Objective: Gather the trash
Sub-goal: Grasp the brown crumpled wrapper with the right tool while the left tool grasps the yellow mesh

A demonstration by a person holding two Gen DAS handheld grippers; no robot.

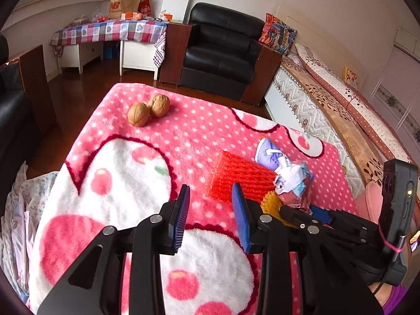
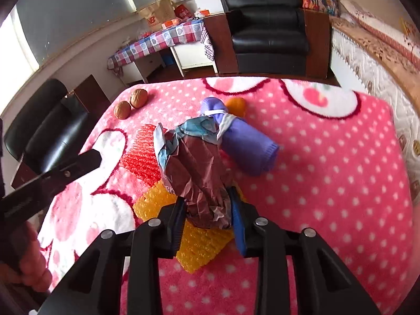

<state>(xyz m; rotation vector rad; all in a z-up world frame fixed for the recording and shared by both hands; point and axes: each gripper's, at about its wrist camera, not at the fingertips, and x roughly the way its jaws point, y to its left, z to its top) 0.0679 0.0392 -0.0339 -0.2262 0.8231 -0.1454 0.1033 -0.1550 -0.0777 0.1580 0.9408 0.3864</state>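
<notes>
Our right gripper (image 2: 207, 210) has its fingers clamped on a crumpled brown wrapper (image 2: 199, 173), pinching it near its lower end; the wrapper's upper end shows pale blue and white. In the left wrist view the same wrapper (image 1: 294, 186) sits just beyond the right gripper (image 1: 315, 215).

Our left gripper (image 1: 211, 207) hovers over the pink dotted blanket (image 1: 183, 141) with its fingers set wide and nothing between them. Its dark arm shows at the left edge of the right wrist view.

Under the wrapper lies a yellow foam net (image 2: 199, 246), flat on the blanket (image 2: 328, 183), and a red foam net (image 2: 139, 155) lies just beside it to the left. The red net (image 1: 236, 178) is just ahead of the left fingers. A rolled purple sock (image 2: 244, 144) lies just beyond the wrapper, and an orange fruit (image 2: 236, 105) peeks out behind the sock's far end. The sock (image 1: 270, 155) also shows in the left view, next to the red net.

Two walnuts (image 1: 148, 110) touch each other near the far left edge of the blanket, well apart from the trash. A black armchair (image 1: 223, 50) stands past the blanket.
</notes>
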